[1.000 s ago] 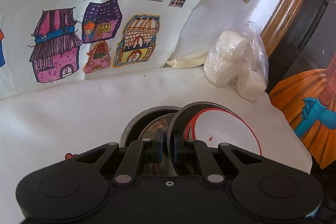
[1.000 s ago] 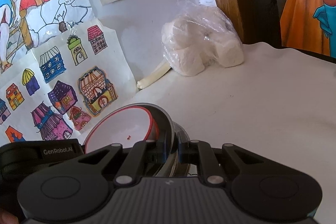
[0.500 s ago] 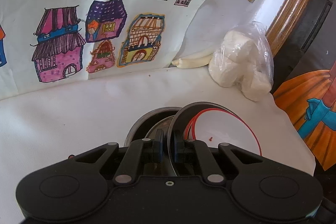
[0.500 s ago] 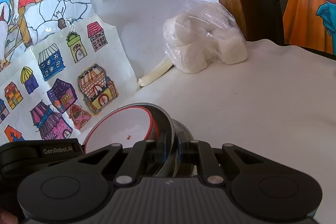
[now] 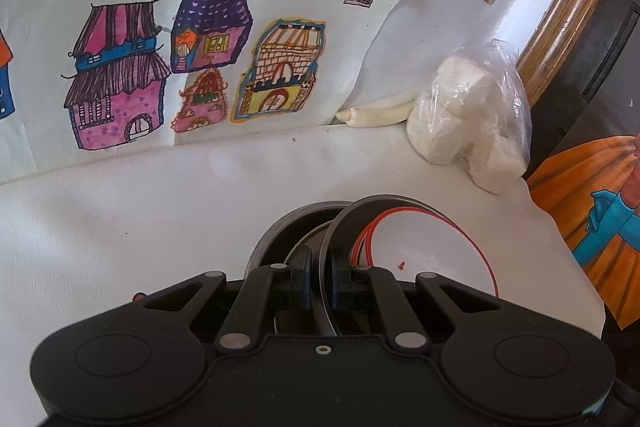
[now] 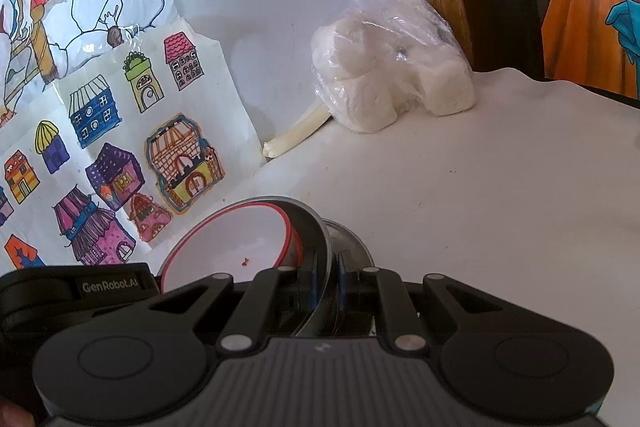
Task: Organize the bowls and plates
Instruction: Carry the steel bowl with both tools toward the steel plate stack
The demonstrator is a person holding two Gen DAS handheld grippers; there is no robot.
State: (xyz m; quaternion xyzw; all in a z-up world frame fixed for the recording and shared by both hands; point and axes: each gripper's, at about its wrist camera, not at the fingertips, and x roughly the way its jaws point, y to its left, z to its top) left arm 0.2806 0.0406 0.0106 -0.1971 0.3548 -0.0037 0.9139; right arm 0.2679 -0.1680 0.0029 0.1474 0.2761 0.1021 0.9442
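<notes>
My left gripper [image 5: 320, 277] is clamped on the near rim of a grey-walled bowl [image 5: 352, 223], which tilts to the right of my fingers. Inside it sits a white bowl with a red rim [image 5: 432, 247]. Just left of my fingers and behind the tilted bowl is a steel bowl [image 5: 276, 235] resting on the white counter [image 5: 140, 211].

My right gripper [image 6: 325, 277] pinches the same grey-walled bowl on its opposite rim, the white bowl to the left of my fingers and the steel one to their right. Ahead, well apart from both grippers, a clear bag of white lumps [image 6: 392, 83] lies against the wall, beside the house drawings [image 5: 168, 39].
</notes>
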